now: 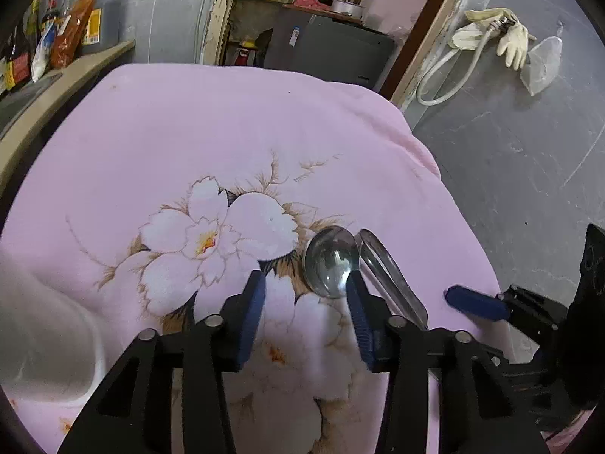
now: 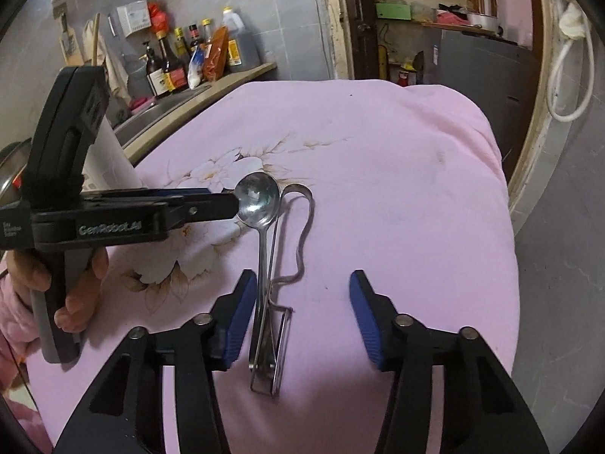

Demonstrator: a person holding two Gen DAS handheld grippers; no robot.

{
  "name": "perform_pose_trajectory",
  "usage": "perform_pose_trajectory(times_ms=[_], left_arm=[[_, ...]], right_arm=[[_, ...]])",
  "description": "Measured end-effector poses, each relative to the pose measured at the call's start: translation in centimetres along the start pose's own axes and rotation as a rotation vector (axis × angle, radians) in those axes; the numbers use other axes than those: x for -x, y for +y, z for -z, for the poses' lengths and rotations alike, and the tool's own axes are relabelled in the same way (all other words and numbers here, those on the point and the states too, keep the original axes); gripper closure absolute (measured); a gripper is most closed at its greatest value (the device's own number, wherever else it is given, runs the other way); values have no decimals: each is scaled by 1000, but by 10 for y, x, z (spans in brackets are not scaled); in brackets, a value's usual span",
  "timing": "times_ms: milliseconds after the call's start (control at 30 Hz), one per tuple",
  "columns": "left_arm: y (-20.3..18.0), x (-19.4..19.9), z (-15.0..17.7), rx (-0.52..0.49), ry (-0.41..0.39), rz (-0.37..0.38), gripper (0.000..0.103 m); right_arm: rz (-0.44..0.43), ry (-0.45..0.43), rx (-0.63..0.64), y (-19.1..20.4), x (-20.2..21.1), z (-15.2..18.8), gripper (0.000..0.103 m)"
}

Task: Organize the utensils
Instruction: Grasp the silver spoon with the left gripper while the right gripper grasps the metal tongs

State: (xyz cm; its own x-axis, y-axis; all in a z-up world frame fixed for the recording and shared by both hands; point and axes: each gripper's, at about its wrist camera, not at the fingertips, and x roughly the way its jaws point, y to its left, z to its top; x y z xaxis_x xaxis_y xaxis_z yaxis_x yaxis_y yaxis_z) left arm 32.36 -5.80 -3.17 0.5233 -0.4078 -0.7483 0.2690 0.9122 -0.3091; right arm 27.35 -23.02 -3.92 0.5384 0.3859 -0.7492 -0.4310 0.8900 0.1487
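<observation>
The right gripper (image 2: 298, 317) hovers with jaws apart over the handle ends of a steel spoon (image 2: 258, 204) and a bent wire utensil (image 2: 302, 234) lying side by side on the pink floral cloth (image 2: 397, 196). The left gripper (image 1: 304, 317), marked "GenRobot.AI", stands parted, one pad at the spoon bowl's rim. Beyond, the sauce bottles' (image 2: 170, 60) labels are unreadable.

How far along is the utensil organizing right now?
Barely started. Nothing looks sorted yet: the spoon and the metal peeler lie side by side on the pink cloth. In hand: the left gripper is at the spoon's bowl, the right gripper straddles the handles, both with jaws open. Gripping, lifting and placing remain.
</observation>
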Motion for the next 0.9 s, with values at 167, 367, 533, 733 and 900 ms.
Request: perform_pose_trajectory(times_ms=[167, 367, 533, 733, 900], left_arm=[[3, -6, -7, 28, 2, 19, 77], [3, -12, -12, 49, 10, 37, 91], [3, -15, -15, 64, 16, 43, 98], [-3, -14, -17, 58, 3, 25, 101], [-10, -12, -15, 28, 4, -15, 102]], right_arm=[[-1, 9, 20, 1, -2, -2, 65], [-9, 18, 24, 2, -2, -3, 67], [-28, 28, 12, 3, -2, -4, 73], [-36, 42, -4, 5, -7, -5, 76], [6, 47, 1, 4, -8, -6, 89]])
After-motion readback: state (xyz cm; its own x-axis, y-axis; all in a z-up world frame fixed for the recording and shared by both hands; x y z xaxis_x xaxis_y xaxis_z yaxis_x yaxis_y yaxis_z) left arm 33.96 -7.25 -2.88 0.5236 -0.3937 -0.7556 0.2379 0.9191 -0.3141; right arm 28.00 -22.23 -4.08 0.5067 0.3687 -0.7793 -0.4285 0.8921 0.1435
